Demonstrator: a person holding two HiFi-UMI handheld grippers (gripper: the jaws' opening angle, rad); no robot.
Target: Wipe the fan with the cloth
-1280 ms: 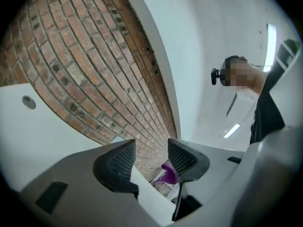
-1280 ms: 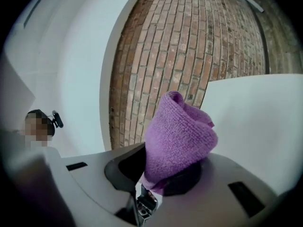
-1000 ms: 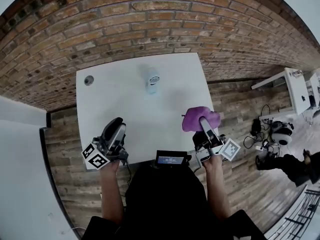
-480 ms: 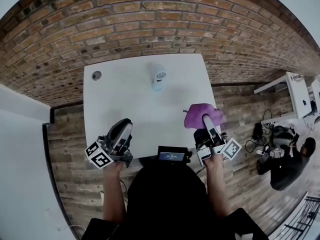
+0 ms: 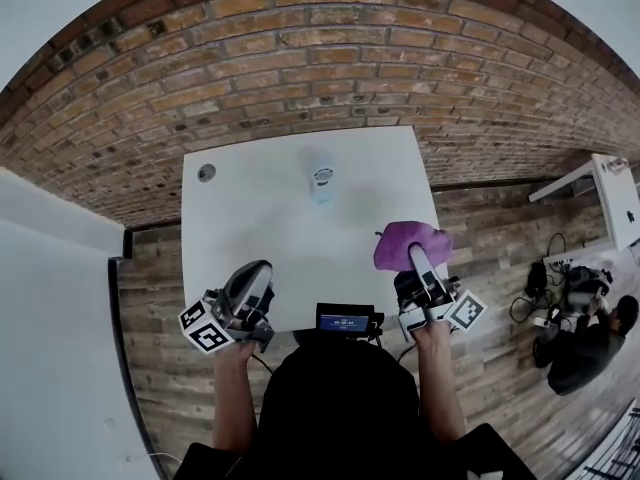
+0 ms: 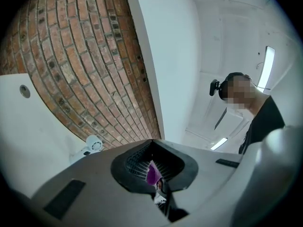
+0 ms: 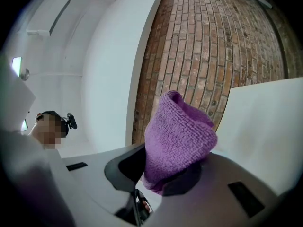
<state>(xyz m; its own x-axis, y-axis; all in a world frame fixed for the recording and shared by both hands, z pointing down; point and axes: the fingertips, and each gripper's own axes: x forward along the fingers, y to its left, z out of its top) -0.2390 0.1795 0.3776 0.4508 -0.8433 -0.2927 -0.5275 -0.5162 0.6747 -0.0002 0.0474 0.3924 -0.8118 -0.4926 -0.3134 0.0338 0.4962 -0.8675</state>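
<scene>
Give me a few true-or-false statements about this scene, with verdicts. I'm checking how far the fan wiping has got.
1. The right gripper holds the purple cloth. True.
2. The fan lies on the floor. False: it stands on the white table, towards its far edge.
3. The cloth is pressed against the fan. False: they are well apart, with the cloth over the table's near right side.
4. The left gripper has its fingers closed and holds nothing. True.
5. A brick wall runs behind the table. True.
</scene>
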